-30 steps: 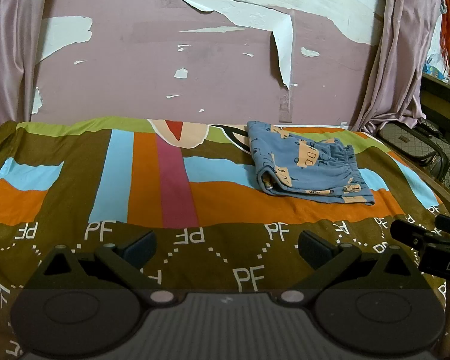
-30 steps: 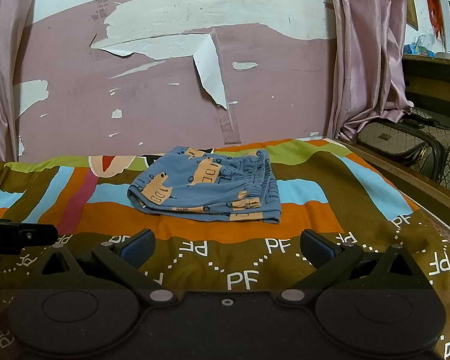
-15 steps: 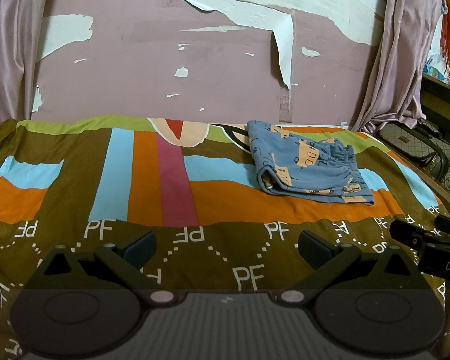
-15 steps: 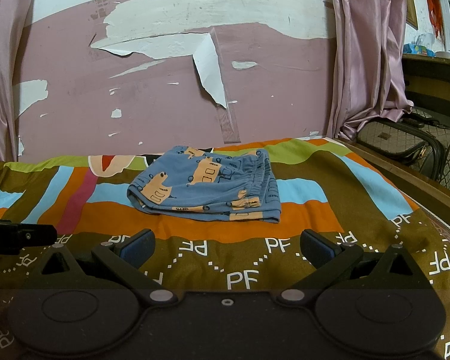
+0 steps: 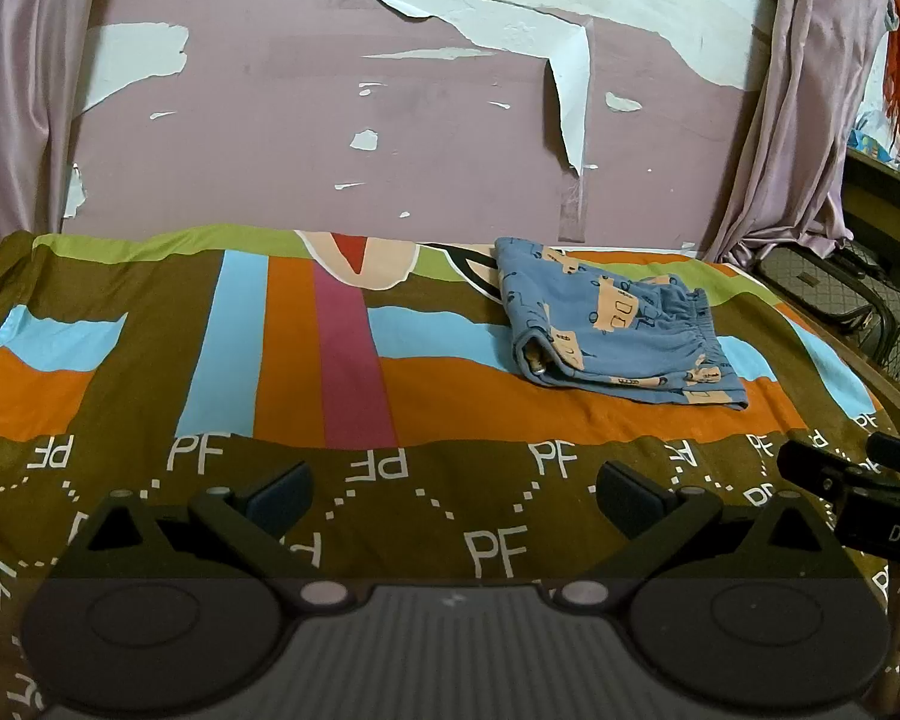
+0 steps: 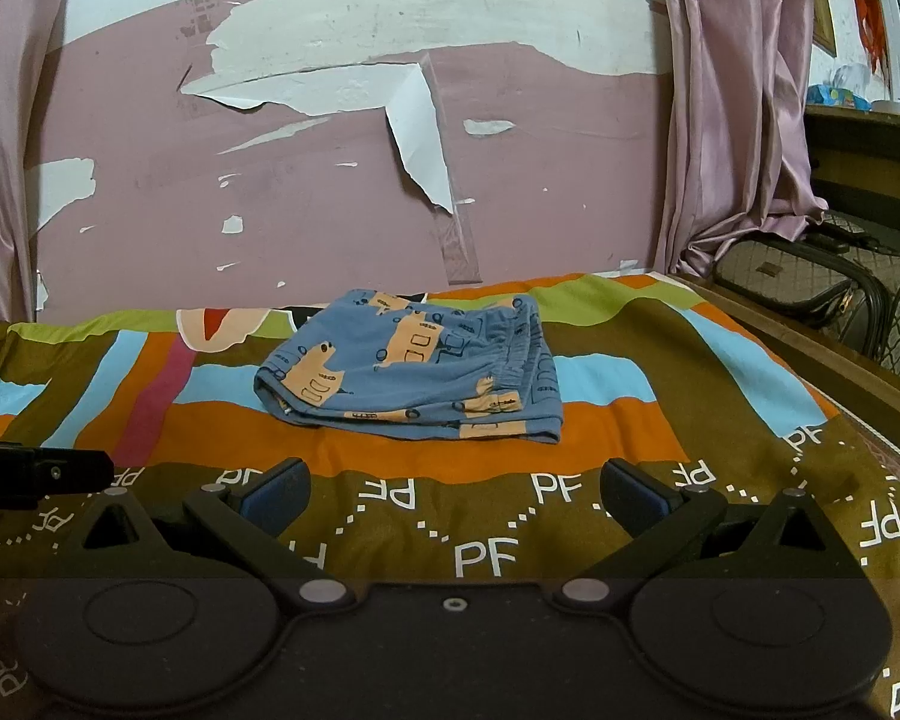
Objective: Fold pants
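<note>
With both sets of tongs held low over the near edge of the bed, no fold is in hand at this moment. The left tongs stand with their fingers wide apart and nothing between them, over the brown band of the bedspread printed with "PF" letters. The right tongs stand likewise apart and empty, just beside the left unit; each shows at the edge of the other's view.

Judged from the task, the folding appears complete or nearly so: the pants already lie as a compact stacked bundle. Any next move would call for a check of the bundle only. If a further fold is wanted, both tongs must travel forward across the bedspread and take the edges of the bundle without dragging the layers apart.

Beyond the tongs and well apart from them, the pants rest on the orange and light-blue stripes toward the far side of the bed. The fabric is blue with tan vehicle prints. A gathered elastic waistband lies at the right end, a rounded fold at the left end, and layered edges face the tongs. Behind stands a pink wall with peeling paint.
</note>
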